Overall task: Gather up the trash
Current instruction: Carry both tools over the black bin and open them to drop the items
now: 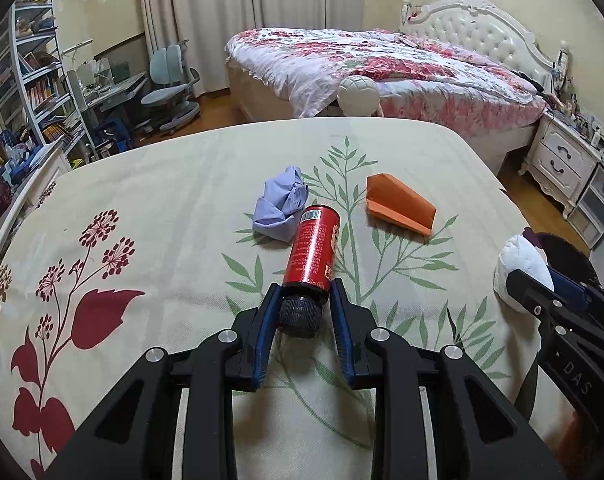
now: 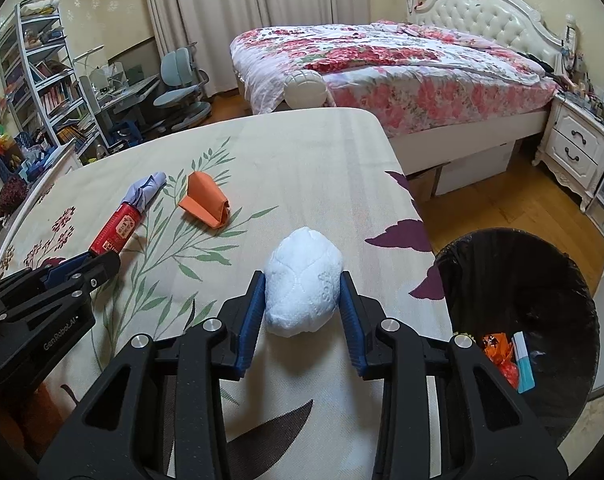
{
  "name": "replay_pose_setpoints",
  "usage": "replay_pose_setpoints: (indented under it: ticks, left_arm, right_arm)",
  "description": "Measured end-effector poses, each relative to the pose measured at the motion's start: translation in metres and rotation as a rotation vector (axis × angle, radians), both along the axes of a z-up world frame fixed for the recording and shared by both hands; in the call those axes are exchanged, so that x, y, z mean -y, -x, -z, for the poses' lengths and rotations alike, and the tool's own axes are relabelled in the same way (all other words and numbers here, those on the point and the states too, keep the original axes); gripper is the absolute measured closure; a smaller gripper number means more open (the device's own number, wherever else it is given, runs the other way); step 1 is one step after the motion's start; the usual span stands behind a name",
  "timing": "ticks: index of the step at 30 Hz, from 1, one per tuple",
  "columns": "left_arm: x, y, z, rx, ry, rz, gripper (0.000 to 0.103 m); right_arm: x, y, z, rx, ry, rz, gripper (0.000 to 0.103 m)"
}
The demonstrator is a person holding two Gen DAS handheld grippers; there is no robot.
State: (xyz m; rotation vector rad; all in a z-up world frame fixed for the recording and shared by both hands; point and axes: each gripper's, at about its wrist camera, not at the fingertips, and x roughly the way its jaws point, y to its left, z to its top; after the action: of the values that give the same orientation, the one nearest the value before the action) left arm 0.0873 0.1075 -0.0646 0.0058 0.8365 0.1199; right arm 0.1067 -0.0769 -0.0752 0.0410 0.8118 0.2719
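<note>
A red bottle (image 1: 313,250) with a black cap points away from me over the floral tablecloth, and my left gripper (image 1: 303,300) is shut on its neck and cap end. The same red bottle (image 2: 116,230) shows at the left of the right wrist view, held by the left gripper (image 2: 102,260). My right gripper (image 2: 302,292) is shut on a white crumpled paper wad (image 2: 302,280); that white wad (image 1: 521,268) appears at the right edge of the left wrist view. A crumpled lilac paper (image 1: 280,208) and a folded orange paper (image 1: 399,204) lie on the cloth beyond the bottle.
A black-lined trash bin (image 2: 517,312) holding some wrappers stands on the floor at the table's right edge. The table (image 2: 302,152) ends just beyond the papers. Behind it are a bed (image 2: 401,64), a white ball (image 2: 305,86), a nightstand (image 2: 577,148), a desk chair and bookshelves.
</note>
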Motion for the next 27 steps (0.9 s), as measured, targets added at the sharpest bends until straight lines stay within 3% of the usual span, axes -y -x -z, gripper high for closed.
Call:
replay_pose_setpoints:
  ticks: [27]
  left_arm:
    - [0.002,0.047,-0.001,0.021,-0.001,0.016,0.075]
  right_arm:
    - [-0.003,0.062,-0.006,0.013,0.019,-0.007,0.068]
